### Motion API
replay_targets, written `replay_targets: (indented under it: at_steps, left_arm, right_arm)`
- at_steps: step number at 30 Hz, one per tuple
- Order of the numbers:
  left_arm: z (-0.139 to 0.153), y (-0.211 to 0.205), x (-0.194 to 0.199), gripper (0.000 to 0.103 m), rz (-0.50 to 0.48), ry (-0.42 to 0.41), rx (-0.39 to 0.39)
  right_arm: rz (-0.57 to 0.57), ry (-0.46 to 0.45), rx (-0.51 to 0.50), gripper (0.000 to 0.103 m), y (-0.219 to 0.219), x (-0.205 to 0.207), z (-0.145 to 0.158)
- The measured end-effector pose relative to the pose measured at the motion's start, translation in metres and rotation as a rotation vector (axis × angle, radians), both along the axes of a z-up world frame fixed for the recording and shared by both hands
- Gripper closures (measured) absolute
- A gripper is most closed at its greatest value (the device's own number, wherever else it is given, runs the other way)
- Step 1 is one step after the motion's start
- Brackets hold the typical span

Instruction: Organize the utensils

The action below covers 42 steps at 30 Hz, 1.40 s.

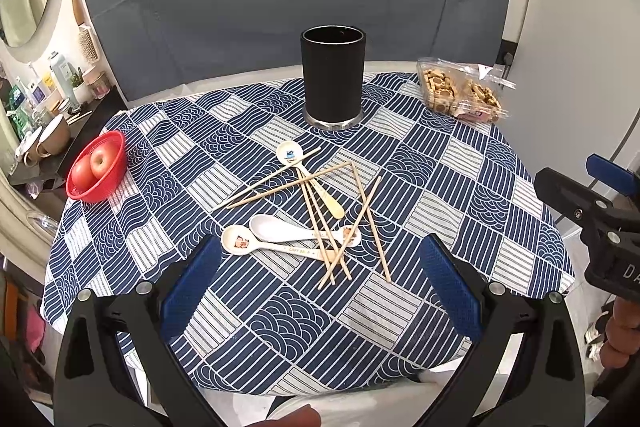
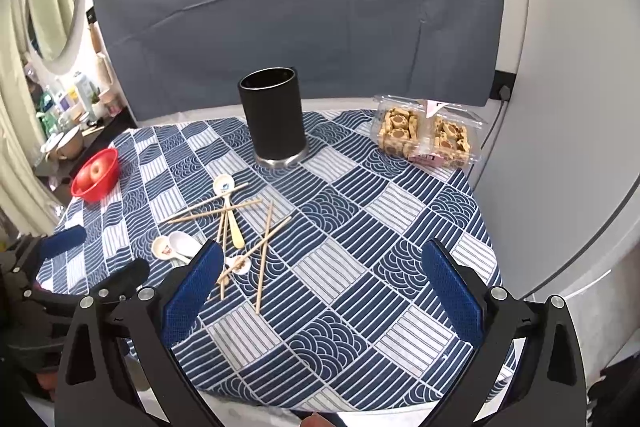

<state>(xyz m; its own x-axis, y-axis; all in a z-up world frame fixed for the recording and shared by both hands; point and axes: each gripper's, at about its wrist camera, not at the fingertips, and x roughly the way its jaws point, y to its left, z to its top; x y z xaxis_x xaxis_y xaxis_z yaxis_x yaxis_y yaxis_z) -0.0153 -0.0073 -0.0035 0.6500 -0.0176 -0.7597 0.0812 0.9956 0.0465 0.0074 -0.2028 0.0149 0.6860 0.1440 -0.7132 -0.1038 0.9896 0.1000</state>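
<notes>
Left wrist view, left gripper [image 1: 320,279] fingers wide, empty, chopsticks [image 1: 320,211] and spoons [image 1: 280,239] just beyond.

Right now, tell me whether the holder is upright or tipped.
Upright: the holder stands on its silver base, open mouth up, no utensils sticking out.
</notes>
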Motion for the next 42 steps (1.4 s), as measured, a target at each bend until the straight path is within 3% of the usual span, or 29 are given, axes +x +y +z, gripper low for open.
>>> replay_targets:
  at_steps: [16,22,32,42]
  left_arm:
    - [-0.003,0.021,0.007,0.006,0.033,0.019,-0.057]
    - [-0.008,0.039,0.02,0.006,0.041,0.046,-0.017]
    - [-0.018,0.071,0.041,0.006,0.048,0.103,0.014]
    - [-0.039,0.099,0.081,0.006,-0.038,0.159,0.05]
  right_arm:
    - [0.002,0.011,-0.005,0.008,0.0,0.001,-0.004]
    - [0.003,0.032,-0.046,0.008,-0.003,0.008,-0.011]
    - [0.017,0.2,-0.021,0.008,-0.006,0.029,-0.055]
    - [-0.053,0.233,-0.113,0.008,0.002,0.052,-0.092]
